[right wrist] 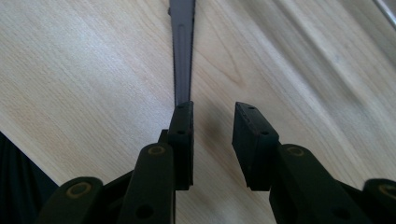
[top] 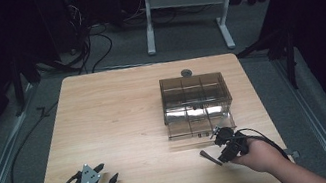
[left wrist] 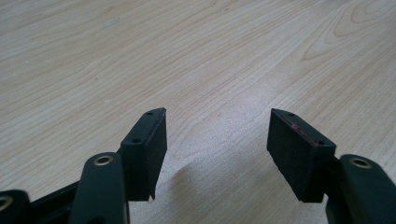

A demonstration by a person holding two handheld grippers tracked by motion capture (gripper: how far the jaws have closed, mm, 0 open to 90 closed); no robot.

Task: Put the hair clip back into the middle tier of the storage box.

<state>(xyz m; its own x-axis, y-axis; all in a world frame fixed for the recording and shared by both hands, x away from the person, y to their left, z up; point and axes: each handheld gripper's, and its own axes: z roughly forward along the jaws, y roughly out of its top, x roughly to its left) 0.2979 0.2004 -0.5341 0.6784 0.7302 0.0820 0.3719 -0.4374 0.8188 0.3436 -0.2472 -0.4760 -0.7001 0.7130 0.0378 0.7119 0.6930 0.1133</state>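
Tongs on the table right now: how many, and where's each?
2. Left tongs sit at the near-left table edge, jaws open over bare wood. Right tongs are near-right, just in front of the smoky compartment box, jaws apart beside a thin dark stick.

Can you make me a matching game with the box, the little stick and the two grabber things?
Things:
1. see-through box
2. thin dark stick
3. left gripper
4. right gripper

Where or how:
A. open above bare wood
B. far right part of the table
C. lying flat, running away from one finger
D. open, close in front of the box

Pairs: 1-B, 2-C, 3-A, 4-D
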